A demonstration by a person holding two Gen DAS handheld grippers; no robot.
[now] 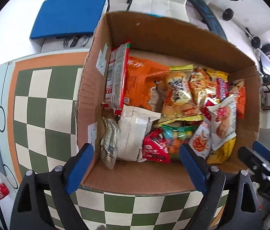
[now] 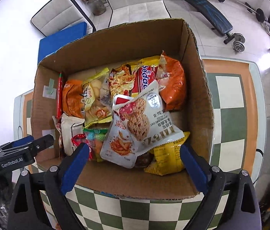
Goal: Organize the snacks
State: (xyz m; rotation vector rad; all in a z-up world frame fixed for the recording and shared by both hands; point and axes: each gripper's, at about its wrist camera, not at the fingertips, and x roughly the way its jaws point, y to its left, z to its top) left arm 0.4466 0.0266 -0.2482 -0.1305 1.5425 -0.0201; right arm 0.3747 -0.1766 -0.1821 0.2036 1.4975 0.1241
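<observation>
An open cardboard box (image 1: 173,38) (image 2: 198,88) stands on the checkered table and holds several snack packets. Among them are an orange bag (image 1: 140,80), a white packet (image 1: 133,132), a cookie packet (image 2: 146,115) lying on top, a yellow bag (image 2: 167,157) and a red Sedaap noodle pack (image 2: 144,78). My left gripper (image 1: 137,168) is open and empty above the box's near left side. My right gripper (image 2: 133,168) is open and empty above the box's near right side. Each gripper shows at the edge of the other's view, the right one (image 1: 259,159) and the left one (image 2: 29,145).
The table has a green and cream checkered cloth (image 1: 39,95) (image 2: 228,115). A red can (image 1: 2,191) lies at the table's left edge. White chairs (image 2: 135,0), one with a blue cushion (image 1: 68,15), stand behind the table. A weight bench and dumbbells (image 2: 211,19) are further back.
</observation>
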